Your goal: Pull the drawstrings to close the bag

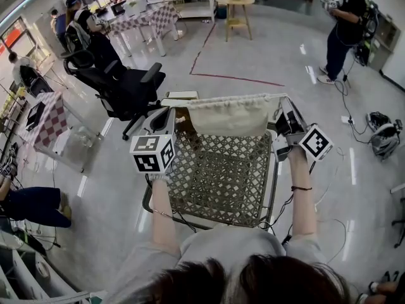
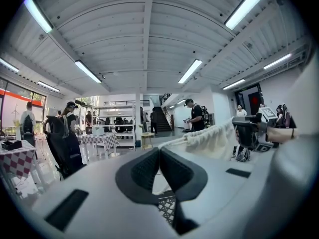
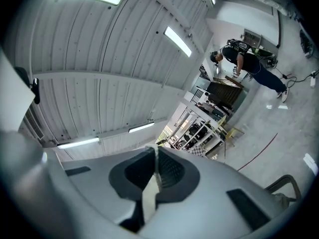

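we logged a cream bag (image 1: 231, 116) hung above a mesh table (image 1: 221, 176); left gripper (image 1: 168, 118) was clamped on the left drawstring (image 2: 174, 142), right gripper (image 1: 283, 124) clamped on the right drawstring (image 3: 150, 192).

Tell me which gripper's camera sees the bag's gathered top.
The left gripper: its view shows the cream bag, ruffled top stretching toward the right gripper. The right gripper's view faces the ceiling, with only a drawstring pinched between its jaws.

support: lattice-mesh tabletop (image 1: 221, 182) | on it: cream drawstring bag (image 1: 231, 116) at far edge
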The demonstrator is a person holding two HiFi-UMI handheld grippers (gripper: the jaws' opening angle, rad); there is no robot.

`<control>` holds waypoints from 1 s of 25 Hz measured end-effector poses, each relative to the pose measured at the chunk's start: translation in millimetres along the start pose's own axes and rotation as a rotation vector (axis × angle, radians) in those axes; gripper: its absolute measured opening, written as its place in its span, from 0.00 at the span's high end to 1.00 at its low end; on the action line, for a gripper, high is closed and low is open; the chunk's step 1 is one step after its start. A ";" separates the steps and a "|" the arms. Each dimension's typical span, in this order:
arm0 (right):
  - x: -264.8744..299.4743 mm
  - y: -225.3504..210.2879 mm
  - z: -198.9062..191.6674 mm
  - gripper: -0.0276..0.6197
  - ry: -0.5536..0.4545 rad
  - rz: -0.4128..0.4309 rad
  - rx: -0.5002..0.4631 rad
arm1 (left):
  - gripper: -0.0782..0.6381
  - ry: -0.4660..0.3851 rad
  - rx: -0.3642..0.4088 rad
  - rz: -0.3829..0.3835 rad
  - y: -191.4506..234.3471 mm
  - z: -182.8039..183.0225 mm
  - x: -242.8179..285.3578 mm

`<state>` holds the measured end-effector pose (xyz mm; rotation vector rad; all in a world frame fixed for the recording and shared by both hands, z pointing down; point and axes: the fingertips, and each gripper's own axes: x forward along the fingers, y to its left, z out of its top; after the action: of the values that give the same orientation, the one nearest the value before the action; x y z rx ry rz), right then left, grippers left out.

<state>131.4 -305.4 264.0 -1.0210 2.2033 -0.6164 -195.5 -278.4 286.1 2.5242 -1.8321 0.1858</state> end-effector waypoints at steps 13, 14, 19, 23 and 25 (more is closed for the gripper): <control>1.3 -3.2 4.5 0.93 -0.033 -0.021 0.021 | 0.85 -0.029 -0.029 0.022 10.9 2.9 -2.3; 0.9 -3.3 5.0 0.93 -0.036 -0.026 0.023 | 0.85 -0.031 -0.029 0.023 11.6 3.5 -2.7; -0.8 -3.4 8.3 0.93 -0.052 -0.026 0.022 | 0.85 -0.040 -0.030 0.028 12.7 4.0 -3.0; -4.1 -6.0 9.3 0.93 -0.067 -0.052 0.044 | 0.85 -0.046 -0.039 0.029 14.5 4.0 -4.3; -5.2 -6.6 10.0 0.93 -0.075 -0.062 0.054 | 0.85 -0.047 -0.044 0.029 15.4 3.8 -5.0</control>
<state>144.4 -306.6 263.0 -1.0700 2.0859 -0.6514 -211.2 -278.9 280.9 2.4953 -1.8685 0.0857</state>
